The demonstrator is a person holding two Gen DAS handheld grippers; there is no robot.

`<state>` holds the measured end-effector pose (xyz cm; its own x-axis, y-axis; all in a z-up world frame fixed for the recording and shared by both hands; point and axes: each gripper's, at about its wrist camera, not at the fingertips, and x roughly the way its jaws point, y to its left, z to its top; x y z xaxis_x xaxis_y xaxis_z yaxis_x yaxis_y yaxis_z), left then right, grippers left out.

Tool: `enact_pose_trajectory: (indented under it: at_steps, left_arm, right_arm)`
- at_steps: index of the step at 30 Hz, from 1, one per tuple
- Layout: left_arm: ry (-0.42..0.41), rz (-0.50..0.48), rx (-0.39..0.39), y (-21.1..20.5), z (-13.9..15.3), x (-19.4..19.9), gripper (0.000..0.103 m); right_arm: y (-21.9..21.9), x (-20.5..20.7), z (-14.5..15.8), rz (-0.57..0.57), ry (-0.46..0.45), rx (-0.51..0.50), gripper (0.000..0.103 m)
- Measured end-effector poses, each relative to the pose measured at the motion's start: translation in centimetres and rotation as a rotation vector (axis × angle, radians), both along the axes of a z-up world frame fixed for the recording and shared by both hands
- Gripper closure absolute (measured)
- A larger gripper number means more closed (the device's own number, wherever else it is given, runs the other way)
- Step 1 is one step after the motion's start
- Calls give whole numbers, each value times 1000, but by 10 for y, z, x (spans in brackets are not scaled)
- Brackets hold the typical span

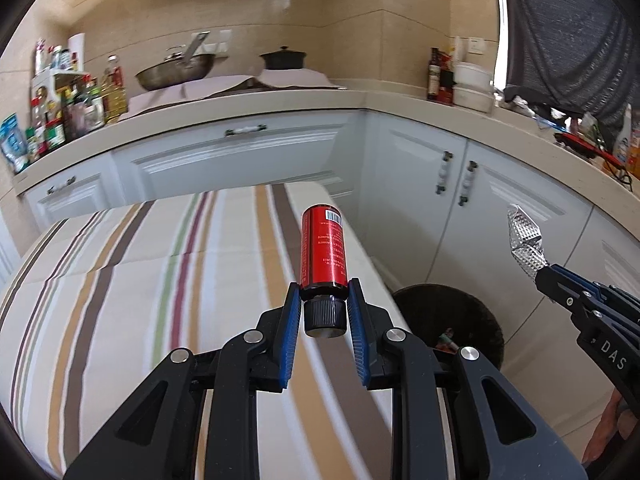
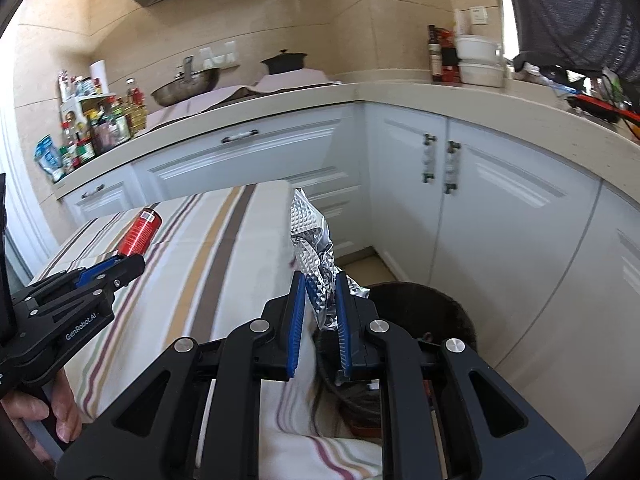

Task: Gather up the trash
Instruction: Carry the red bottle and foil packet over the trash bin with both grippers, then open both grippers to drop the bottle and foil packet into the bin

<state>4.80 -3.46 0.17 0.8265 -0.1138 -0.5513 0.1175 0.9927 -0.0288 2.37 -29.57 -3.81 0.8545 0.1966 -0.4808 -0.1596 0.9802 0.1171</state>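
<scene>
A red bottle point(image 1: 323, 250) with a black cap points away from me, and my left gripper point(image 1: 323, 290) is shut on its neck end, above the striped table point(image 1: 140, 264). The same red bottle point(image 2: 139, 233) shows at the left of the right wrist view, in the left gripper point(image 2: 128, 261). My right gripper point(image 2: 320, 284) is shut on a crumpled piece of silver embossed foil point(image 2: 310, 240), held over the table's right edge. The foil point(image 1: 525, 240) also hangs at the right of the left wrist view, in the right gripper point(image 1: 540, 274). A dark round trash bin point(image 1: 452, 320) stands on the floor beside the table, with some scraps inside.
White cabinets point(image 1: 400, 168) run under an L-shaped beige counter point(image 1: 360, 98). On it stand a wok point(image 1: 174, 74), a black pot point(image 1: 283, 58), many bottles point(image 1: 72, 108) at the left and white containers point(image 1: 474, 80) at the right. A hand point(image 2: 60, 412) holds the left gripper's handle.
</scene>
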Motion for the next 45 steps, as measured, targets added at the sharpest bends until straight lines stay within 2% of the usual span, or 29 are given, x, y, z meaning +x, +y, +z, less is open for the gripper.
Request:
enact_pose_trajectory:
  at_steps: [18, 32, 45]
  left_arm:
    - [-22, -101, 17, -86, -12, 26, 78]
    - [-9, -116, 43, -123, -26, 52, 78]
    - [48, -117, 65, -144, -49, 71, 78]
  right_arm:
    - [-68, 26, -10, -118, -4, 20, 88]
    - [-93, 55, -32, -154, 25, 42, 88]
    - [-104, 82, -54, -173, 66, 59, 87]
